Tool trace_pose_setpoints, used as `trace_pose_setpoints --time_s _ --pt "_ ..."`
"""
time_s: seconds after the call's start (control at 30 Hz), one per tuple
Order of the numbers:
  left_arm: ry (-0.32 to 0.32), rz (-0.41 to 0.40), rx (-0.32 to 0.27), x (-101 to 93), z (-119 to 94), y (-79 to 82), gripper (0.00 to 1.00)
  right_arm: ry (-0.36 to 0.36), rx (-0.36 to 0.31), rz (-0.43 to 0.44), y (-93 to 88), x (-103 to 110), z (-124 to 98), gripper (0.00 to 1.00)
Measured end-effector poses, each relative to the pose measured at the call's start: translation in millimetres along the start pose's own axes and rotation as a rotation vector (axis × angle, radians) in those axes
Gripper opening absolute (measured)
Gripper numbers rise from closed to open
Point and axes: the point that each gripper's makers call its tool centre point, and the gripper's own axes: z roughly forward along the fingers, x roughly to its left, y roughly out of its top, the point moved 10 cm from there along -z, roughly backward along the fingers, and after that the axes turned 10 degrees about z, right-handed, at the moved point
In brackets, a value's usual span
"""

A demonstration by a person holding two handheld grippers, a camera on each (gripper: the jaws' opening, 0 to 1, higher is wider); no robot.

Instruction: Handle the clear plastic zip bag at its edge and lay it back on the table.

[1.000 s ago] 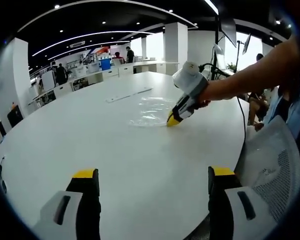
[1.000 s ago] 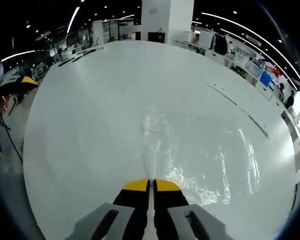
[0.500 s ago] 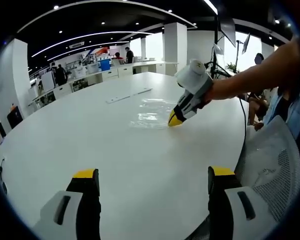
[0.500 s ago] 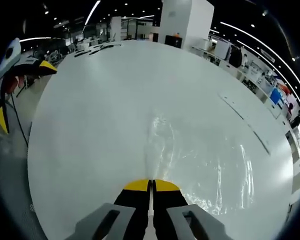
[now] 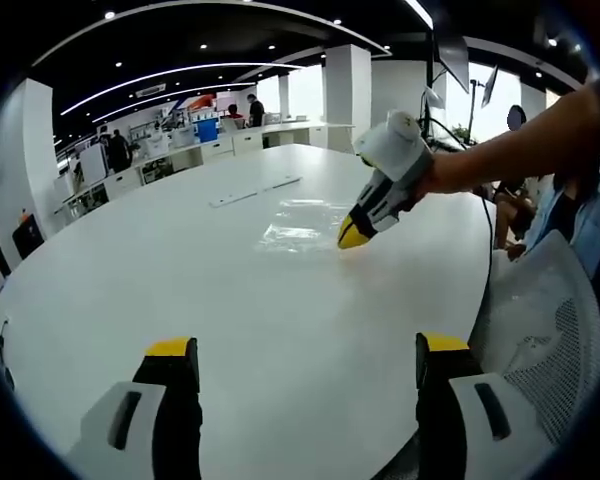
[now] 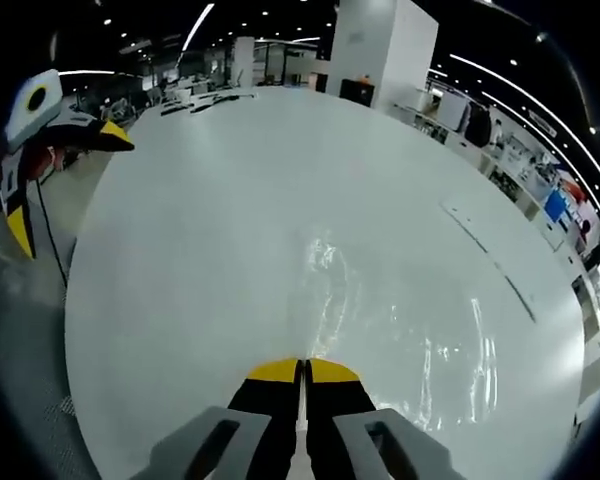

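Pinching near edge of bag (image 6: 380,320), right gripper (image 6: 302,368) jaws pressed together, yellow tips touching. Bag lies flat on table (image 6: 200,220), stretching forward and rightward from jaws. Left gripper (image 5: 300,365) jaws wide apart, holding nothing, low over near table rim, well apart from bag (image 5: 300,225). Right gripper (image 5: 352,236) nearer; letting go looks like remaining step.

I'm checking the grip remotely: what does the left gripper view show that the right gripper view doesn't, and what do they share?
Left gripper view: the right gripper from the side, its tip at the near edge of the clear zip bag, and a mesh chair. Right gripper view: the jaws closed together and the left gripper off the table edge. Both: the bag on the white table.
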Motion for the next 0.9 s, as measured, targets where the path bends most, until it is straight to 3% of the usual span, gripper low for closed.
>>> trace_pose_setpoints --time_s 0.9 --pt "-0.003 0.01 0.001 3.4 -1 1.6 0.88 0.043 -0.039 -0.092 4.6 12 -23 0.0"
